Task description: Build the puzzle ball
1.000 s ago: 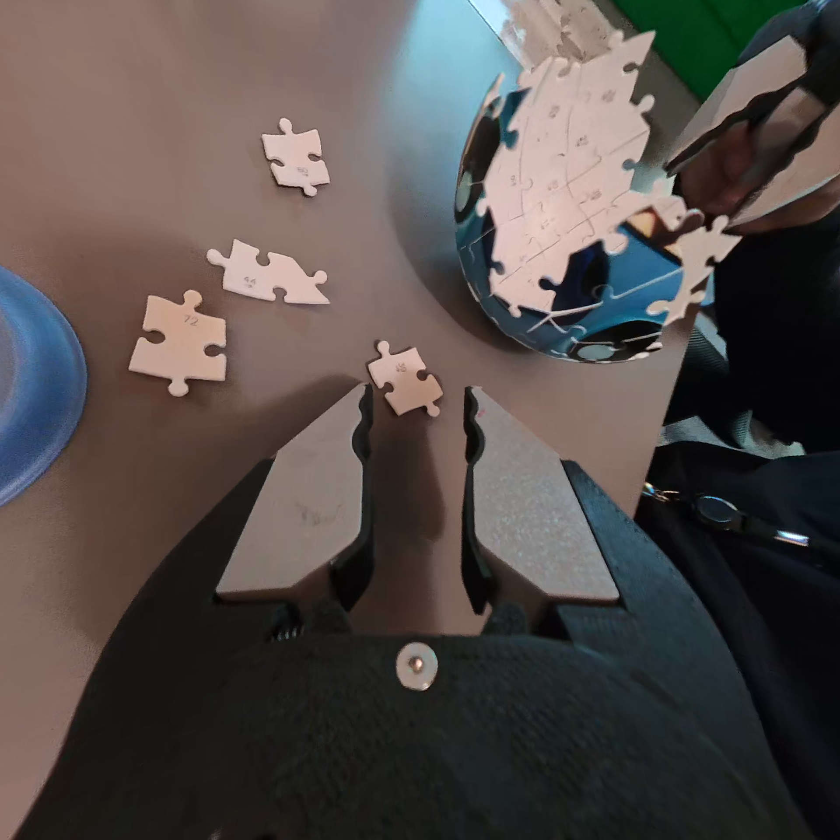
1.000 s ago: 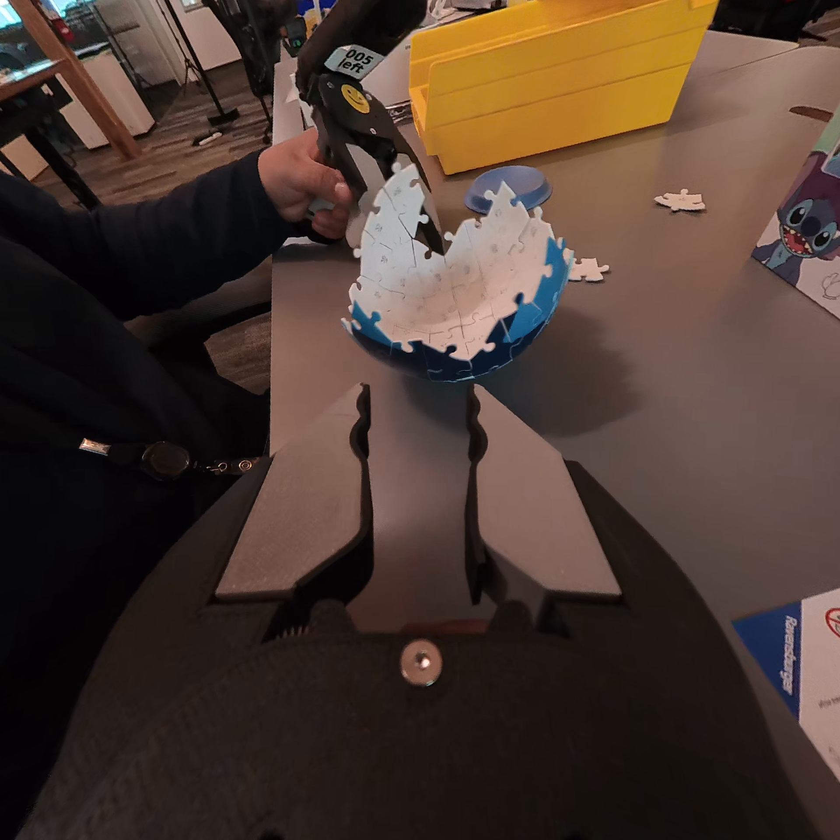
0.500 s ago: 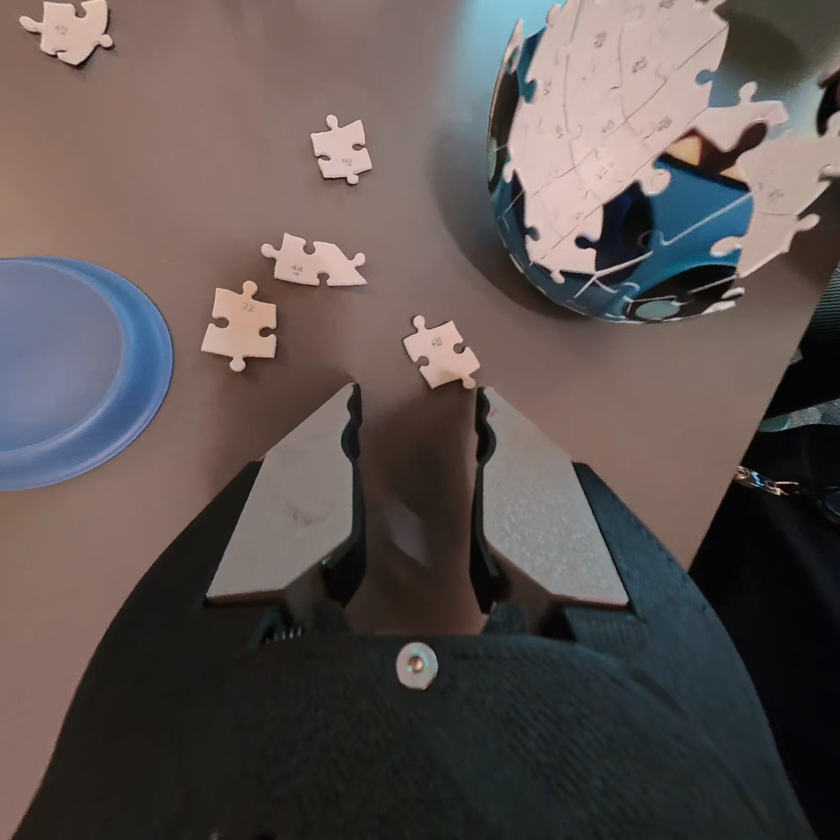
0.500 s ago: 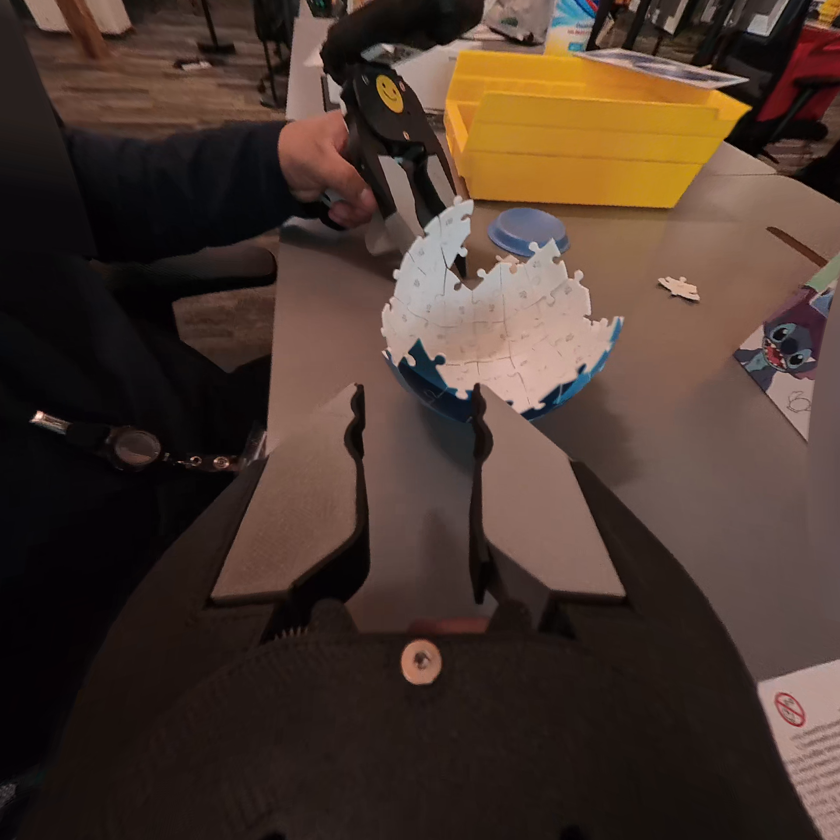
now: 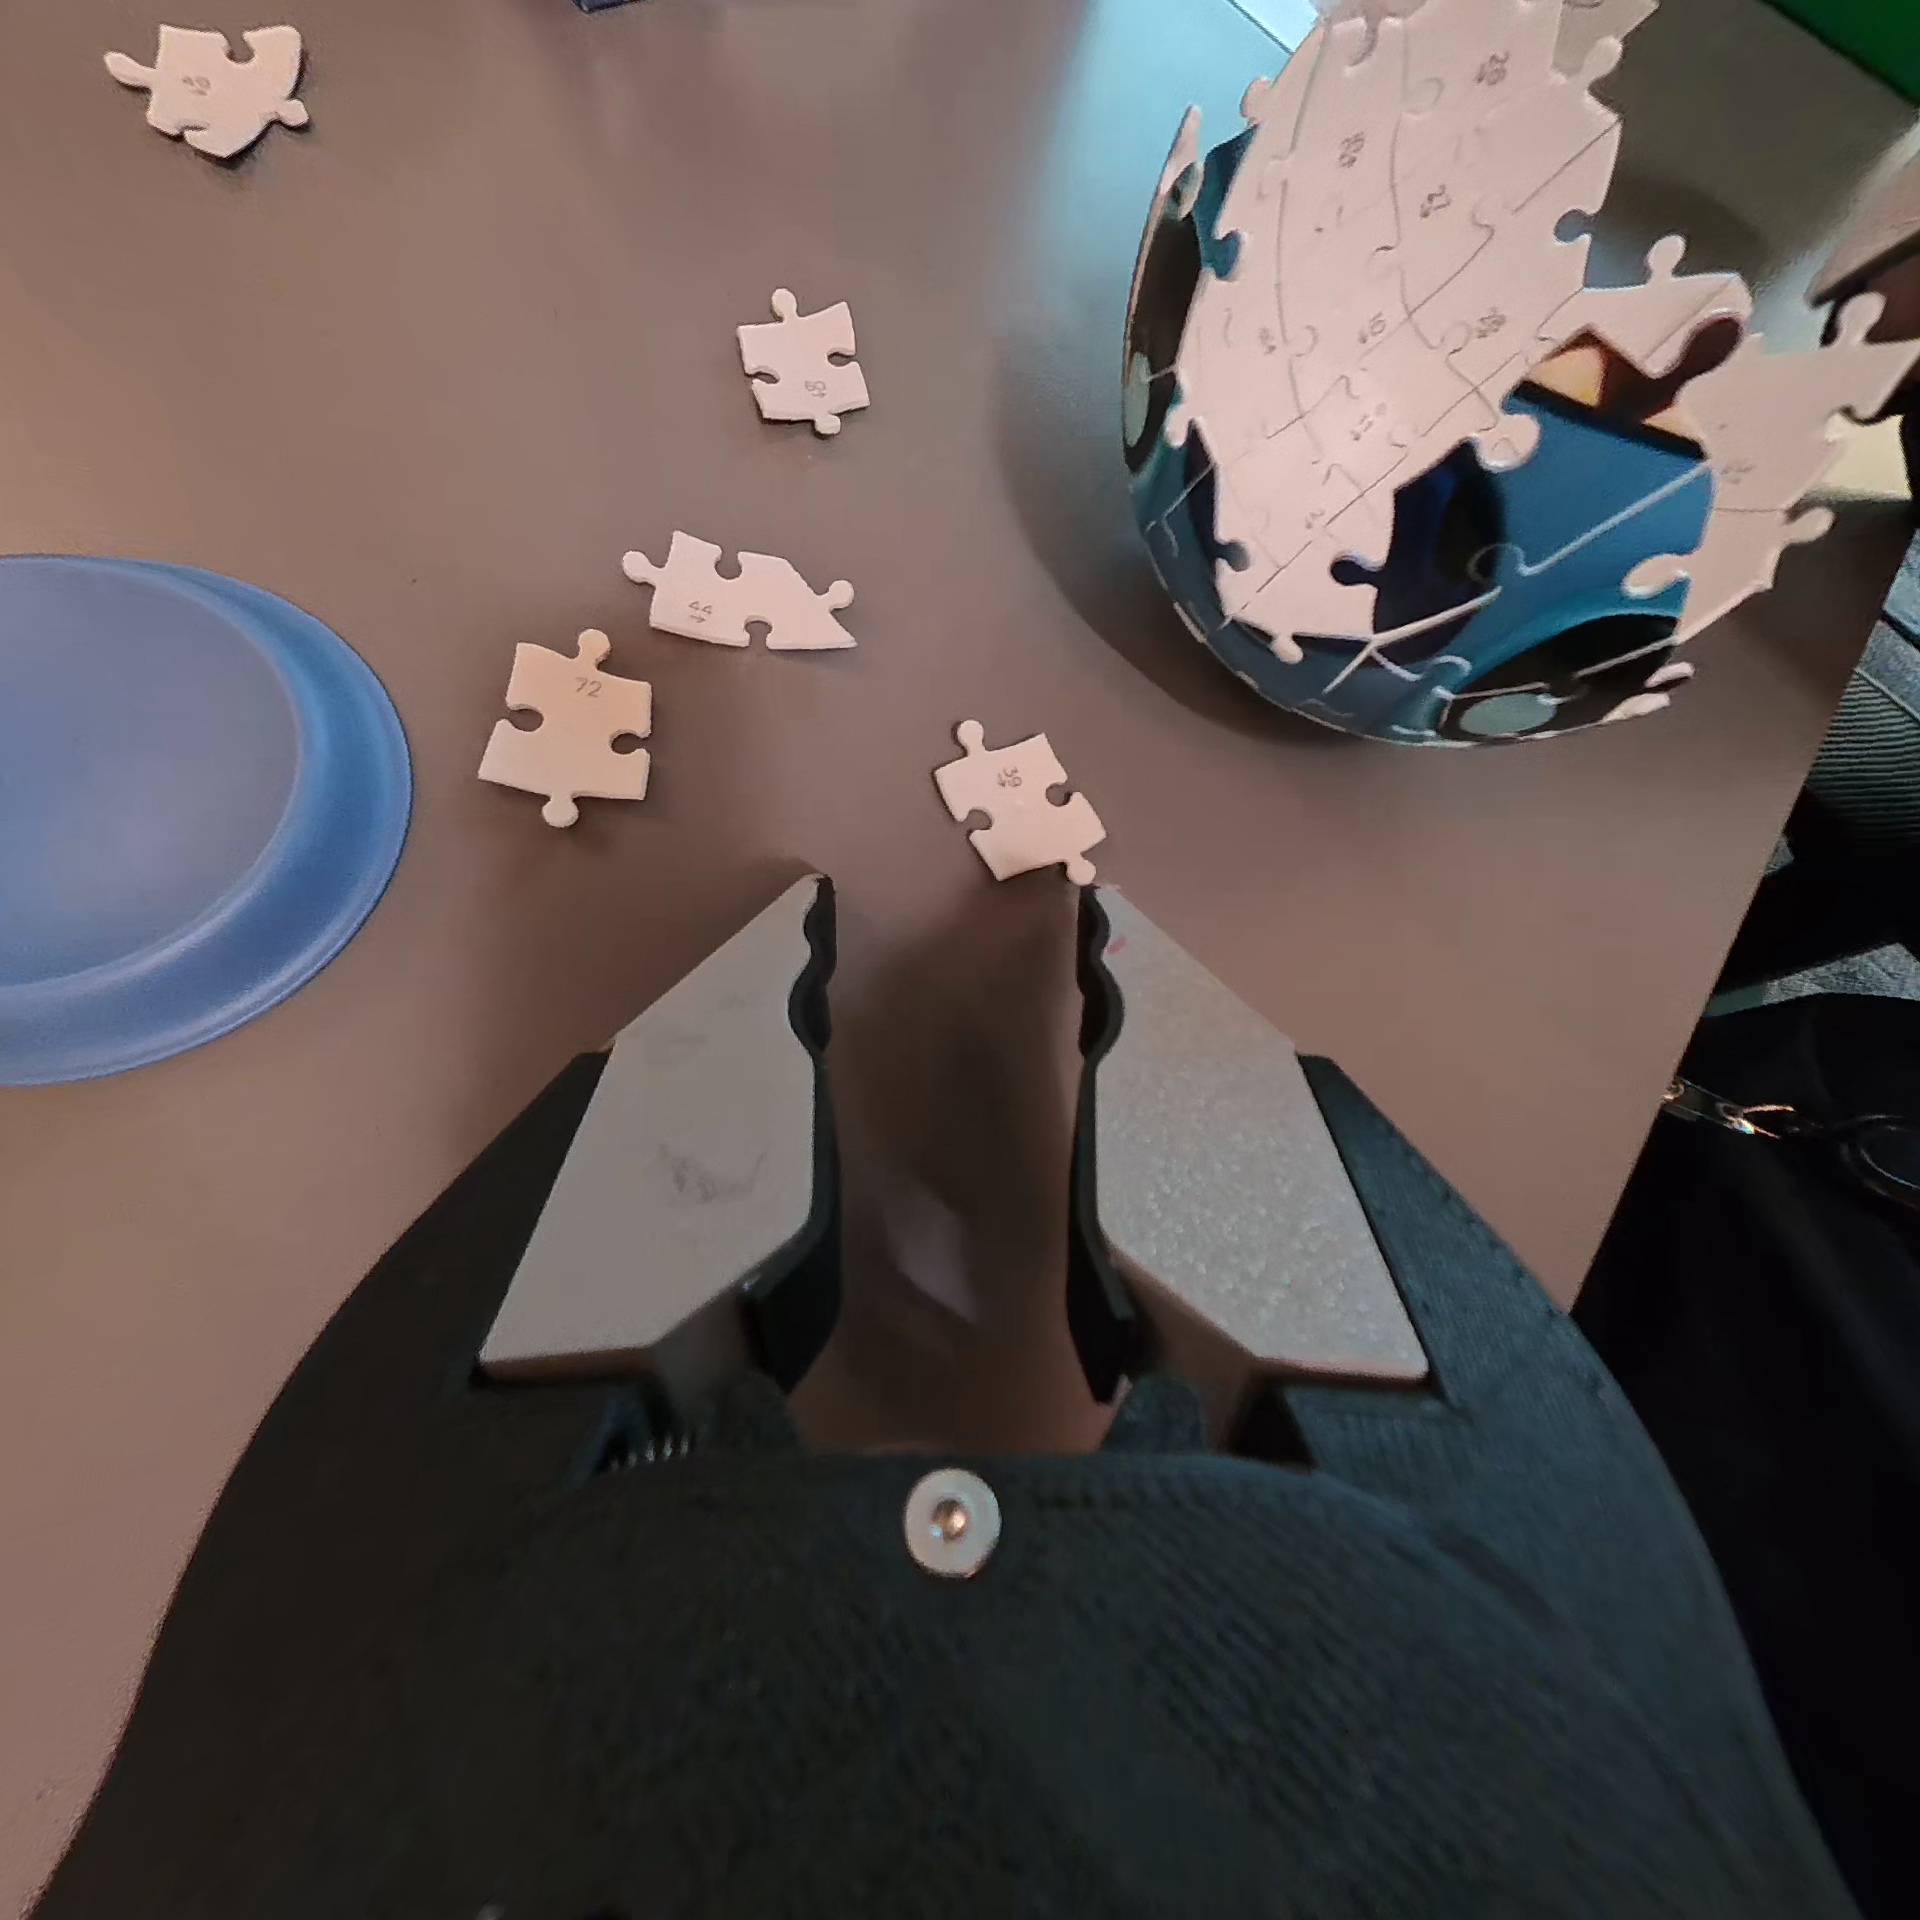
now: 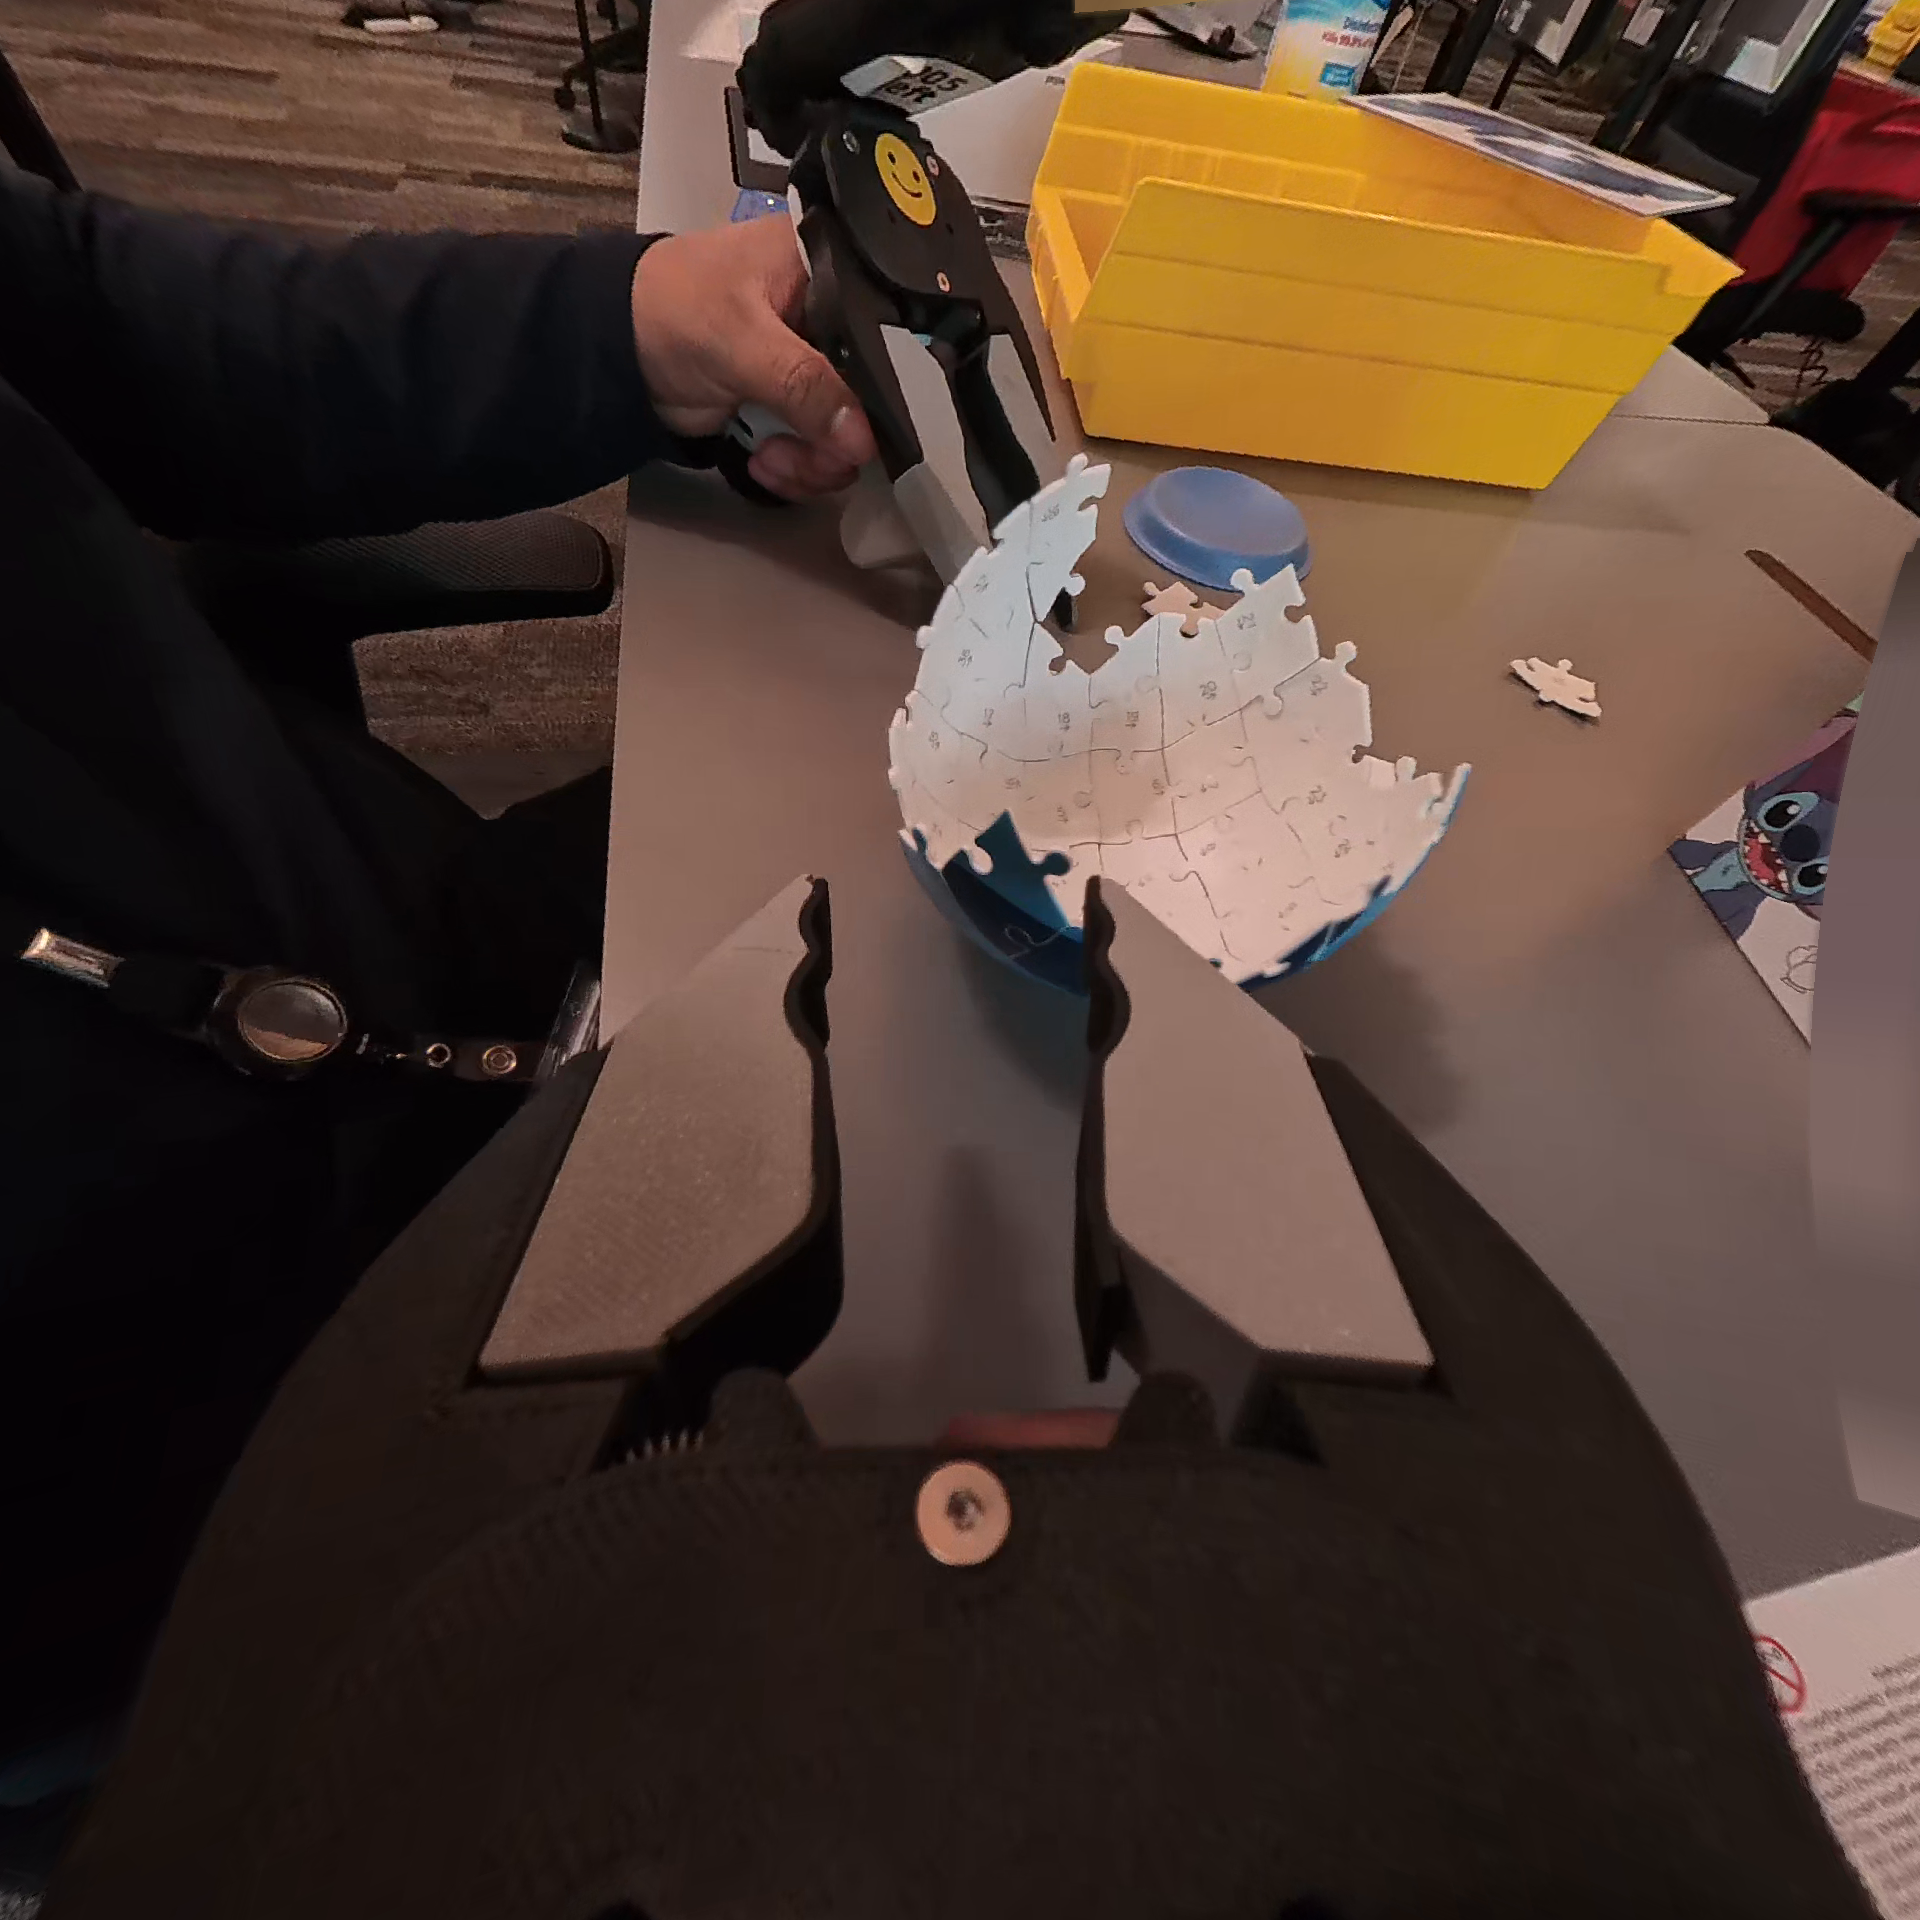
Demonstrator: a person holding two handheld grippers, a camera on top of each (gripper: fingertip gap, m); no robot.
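Grey table [image 6: 1558, 1143] bears yellow bins [image 6: 1351, 301]; carpeted room behind.

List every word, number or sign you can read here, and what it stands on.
Writing is not copied here; these bear it:
Loose pieces: a small mark on each white back.
Ball: small marks on its inner pieces.
Left gripper: a white tag, a yellow face sticker.
Sheet, bottom right: blurred print, a red sign.
Bottle, far back: label too small.
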